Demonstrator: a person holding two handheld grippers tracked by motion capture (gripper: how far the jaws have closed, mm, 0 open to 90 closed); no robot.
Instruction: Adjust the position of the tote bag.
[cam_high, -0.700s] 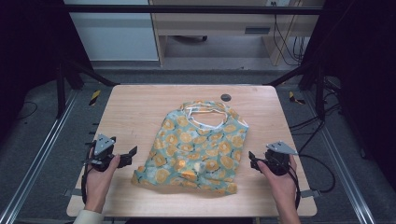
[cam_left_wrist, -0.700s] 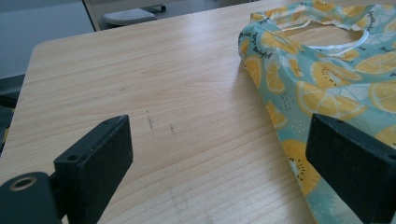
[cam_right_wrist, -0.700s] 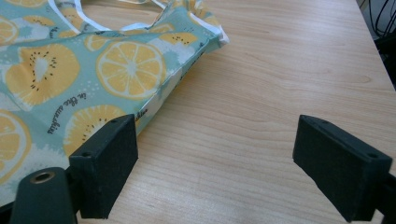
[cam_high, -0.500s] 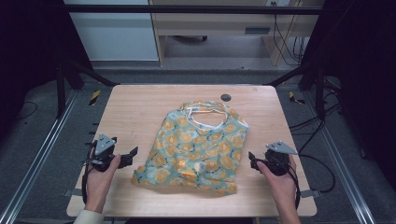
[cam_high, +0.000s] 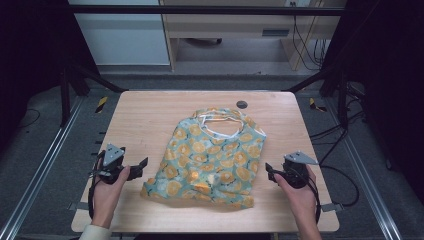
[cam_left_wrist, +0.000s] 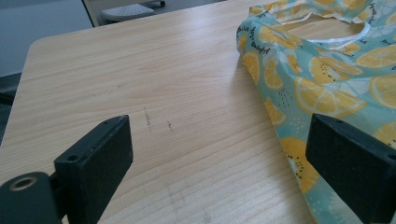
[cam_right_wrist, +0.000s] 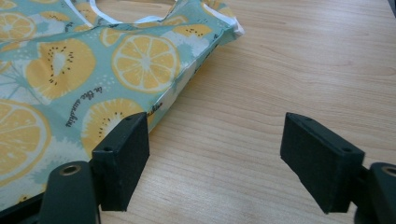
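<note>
Fabric is the risk here: the bag (cam_high: 212, 157), printed with orange slices, lies flat in the middle of the table (cam_high: 145, 117), handles at the far end, and the left gripper (cam_high: 142, 163) and right gripper (cam_high: 269, 170) wait open on either side of its near end, touching nothing. From the left gripper view, the bag (cam_left_wrist: 327, 84) edge lies flat on the wood under the right-hand jaw, so a closing pinch could slide over it or catch one layer only. From the right gripper view, the bag (cam_right_wrist: 93, 70) side hem lies by the left-hand jaw; a low approach could push it into wrinkles.
</note>
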